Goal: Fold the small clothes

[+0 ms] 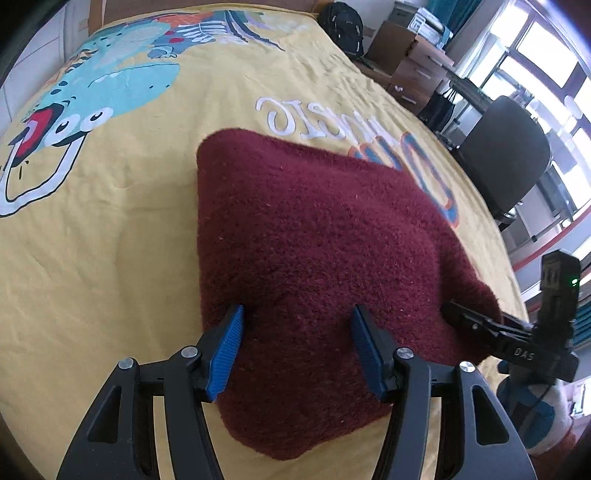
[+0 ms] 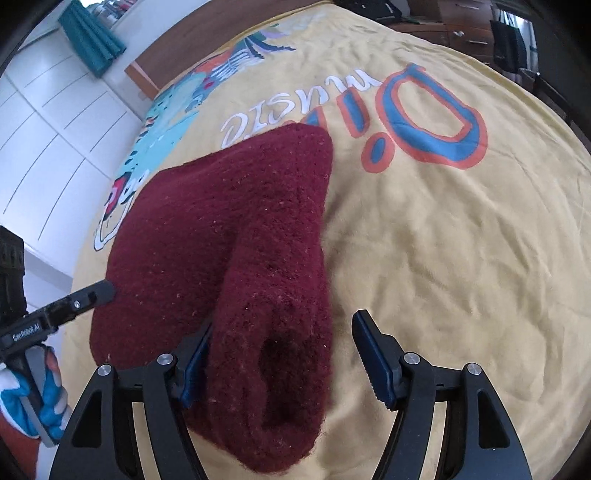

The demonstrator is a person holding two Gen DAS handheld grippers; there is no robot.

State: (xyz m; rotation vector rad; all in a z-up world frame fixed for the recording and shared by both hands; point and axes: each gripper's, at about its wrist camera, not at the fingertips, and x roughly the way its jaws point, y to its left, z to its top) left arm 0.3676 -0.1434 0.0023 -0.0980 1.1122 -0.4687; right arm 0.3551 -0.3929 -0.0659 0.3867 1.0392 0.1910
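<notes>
A dark red knitted garment (image 1: 314, 236) lies folded on a yellow printed bedspread (image 1: 122, 229). My left gripper (image 1: 297, 343) is open, its blue pads astride the garment's near edge, with cloth between them. In the right wrist view the garment (image 2: 207, 236) has a thick folded sleeve or roll (image 2: 273, 332) on its right side. My right gripper (image 2: 280, 354) is open, with the roll's near end between its fingers. The right gripper also shows in the left wrist view (image 1: 476, 325) at the garment's right edge, and the left gripper in the right wrist view (image 2: 74, 302) at its left edge.
The bedspread (image 2: 443, 240) carries cartoon prints and lettering. A black office chair (image 1: 506, 166), wooden drawers (image 1: 417, 70) and a black backpack (image 1: 341, 26) stand beyond the bed's right side. White cupboards (image 2: 48, 140) are on the left.
</notes>
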